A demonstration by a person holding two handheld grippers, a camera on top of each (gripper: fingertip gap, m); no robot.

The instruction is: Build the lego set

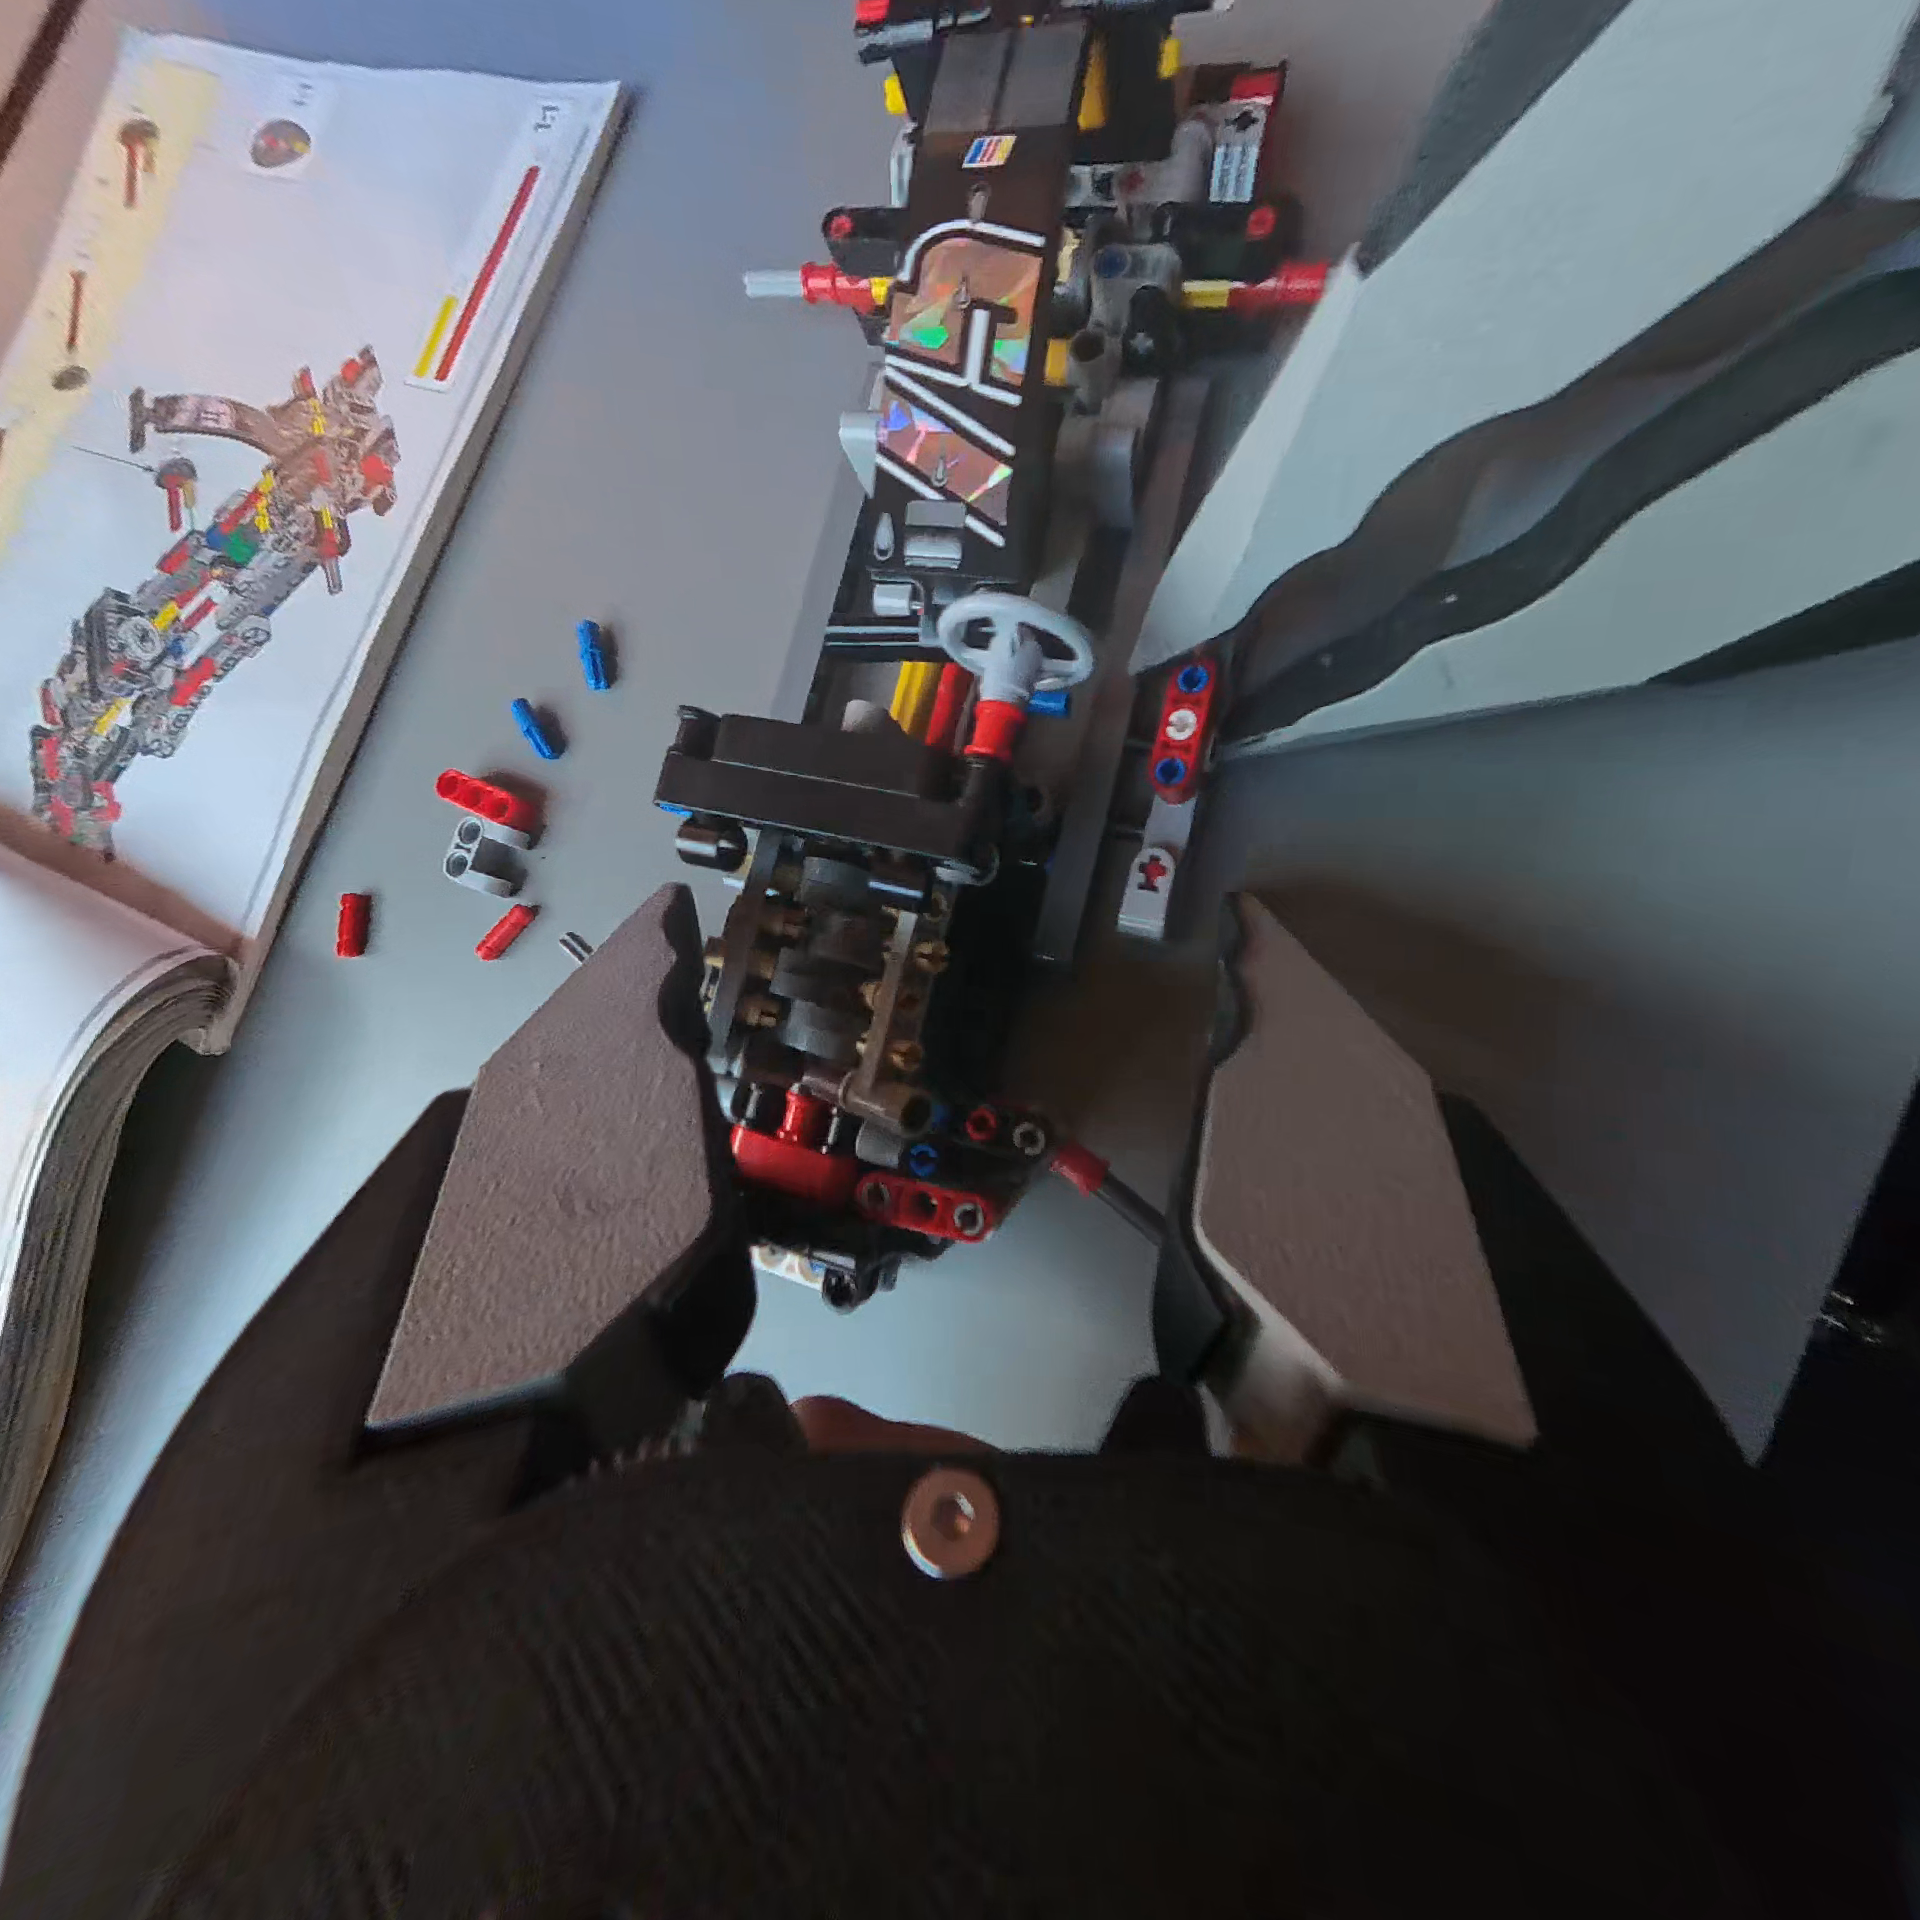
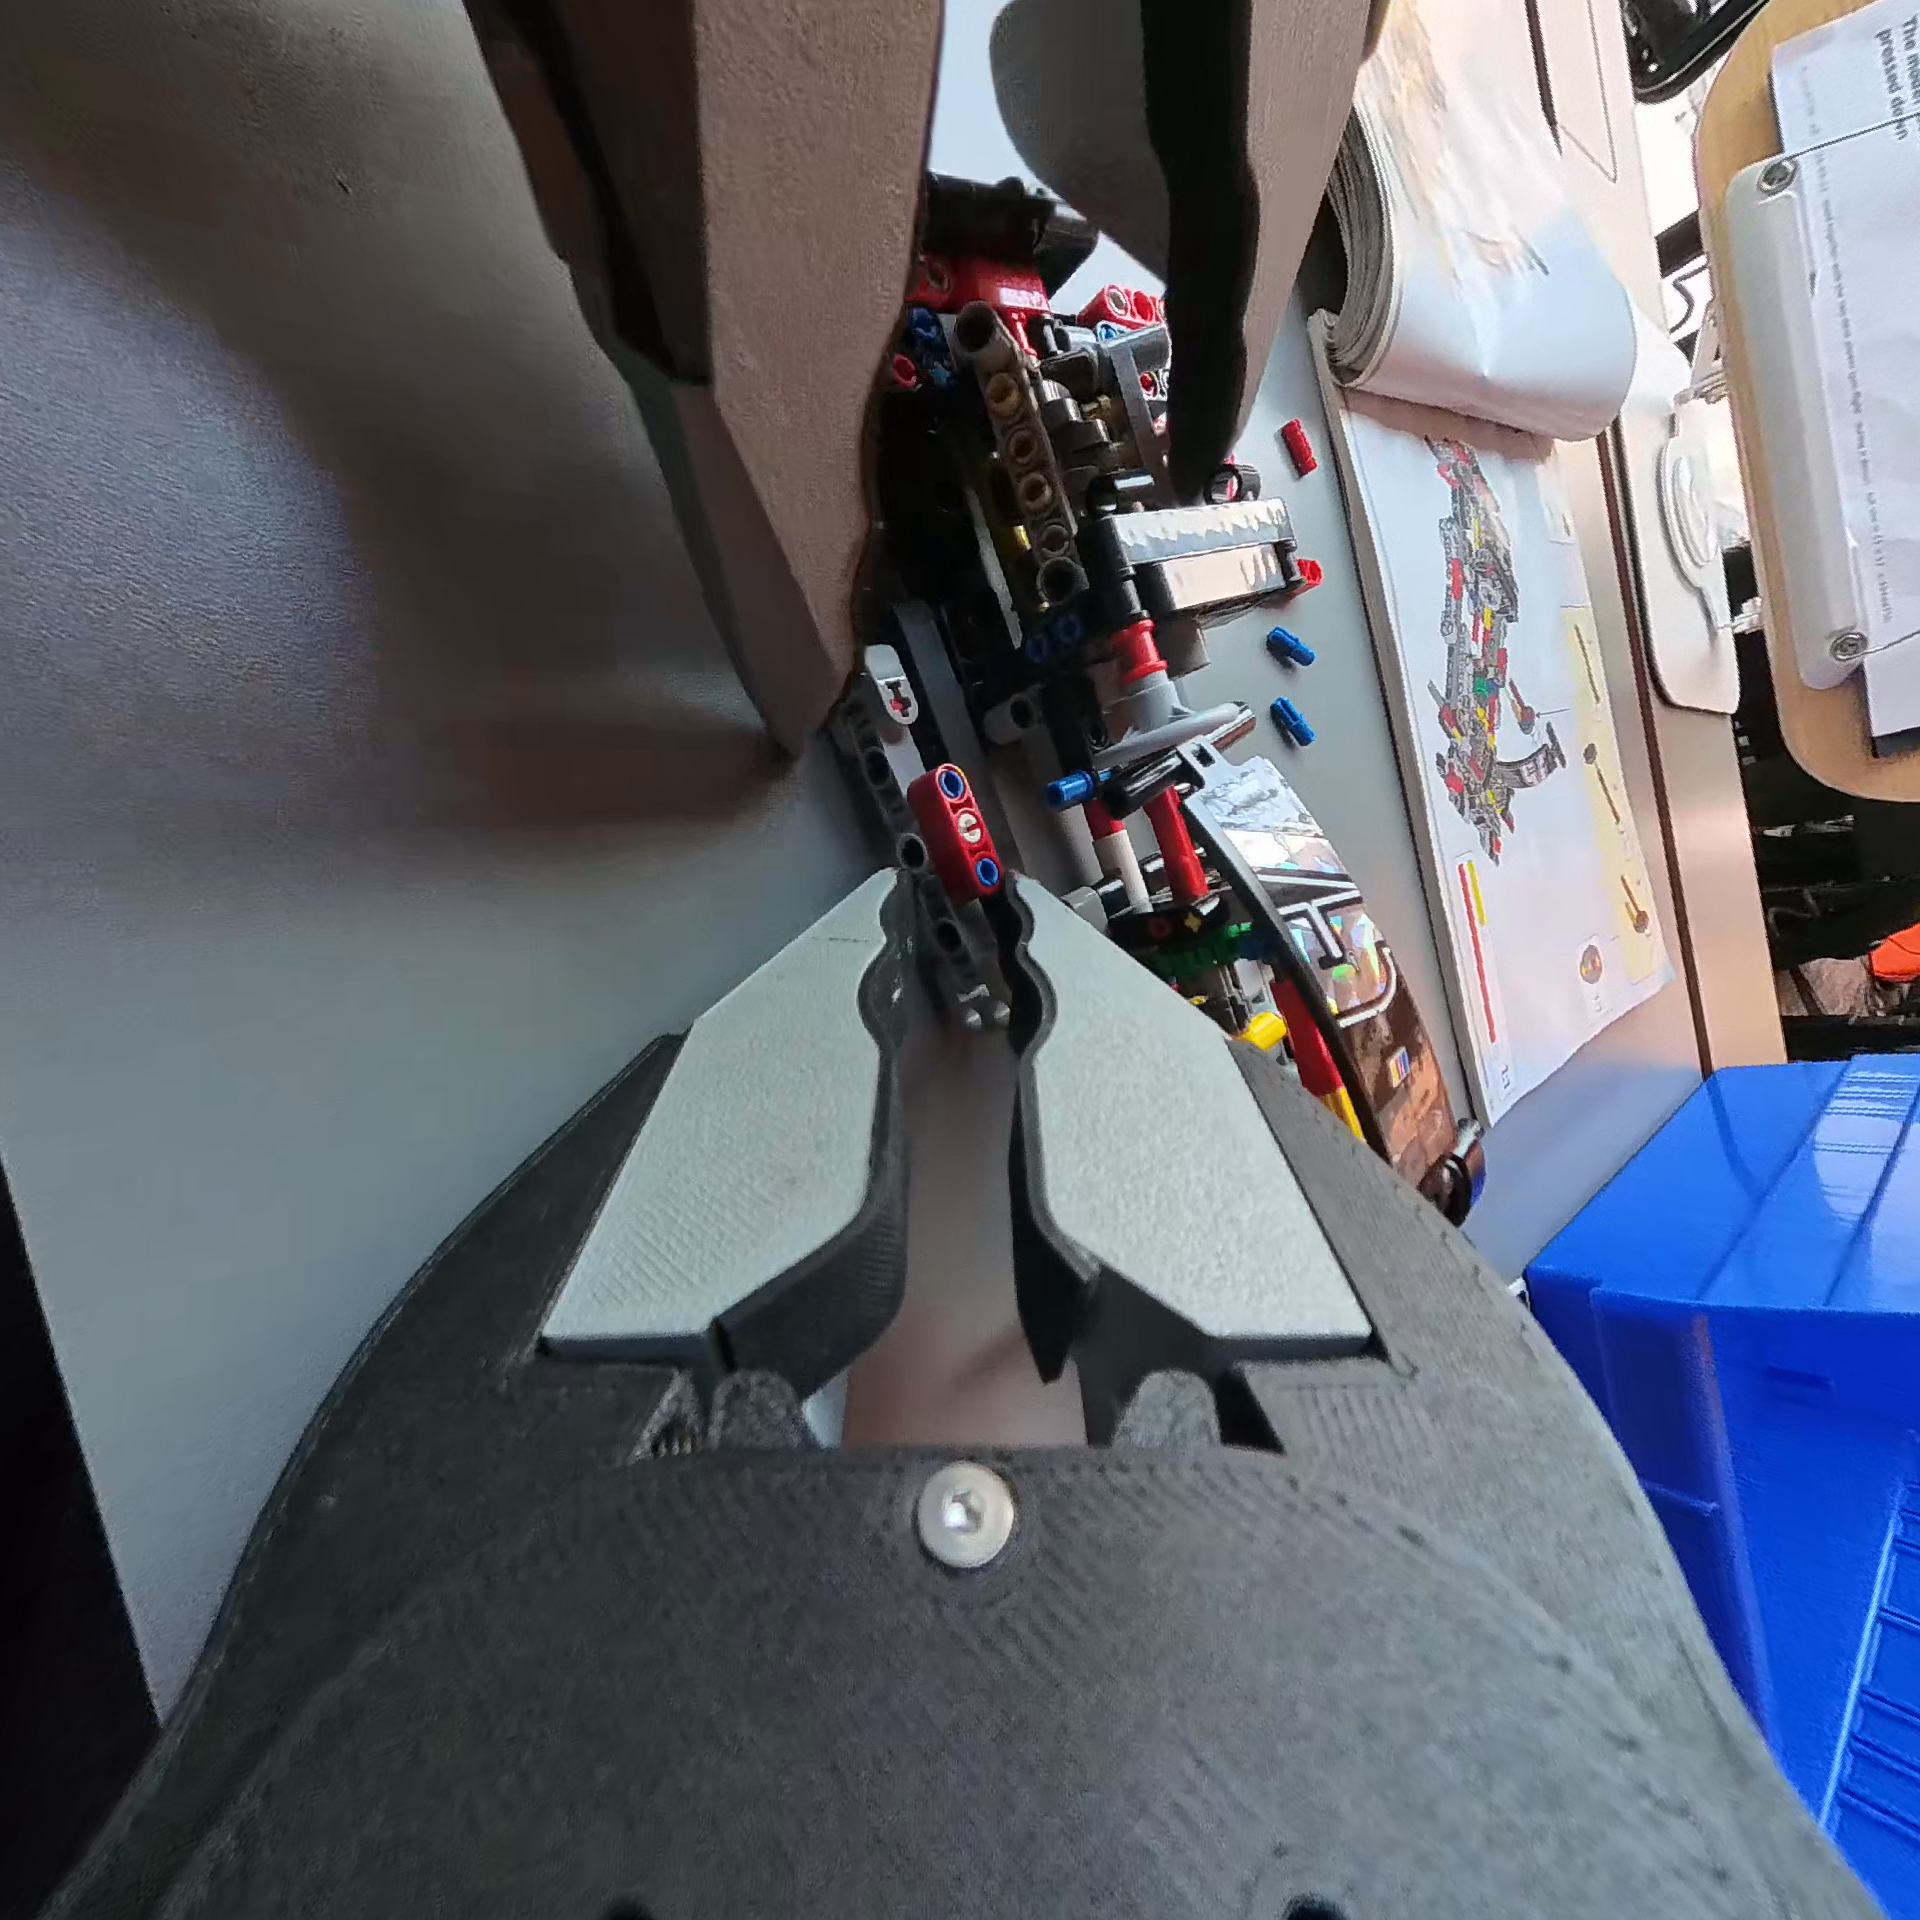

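Between the wide-open fingers of the left gripper (image 1: 956,997) sits the back end of a long black brick-built car model (image 1: 935,644). Its left finger (image 1: 582,1122) is right up against the engine block side, while the right finger (image 1: 1340,1143) stands clear of the model, so nothing's clamped. Off to the left of the fingers there's a scatter of loose red and blue pins (image 1: 488,800) on the grey table (image 1: 675,436), and beyond those an open instruction booklet (image 1: 260,416).

Over on the right wrist view, the right gripper (image 2: 956,935) is closed down on a thin grey beam (image 2: 951,935) along the model's side, both pads pressing it. A short red beam (image 2: 956,831) sits just ahead of the fingertips. To the right, a blue bin (image 2: 1745,1351).
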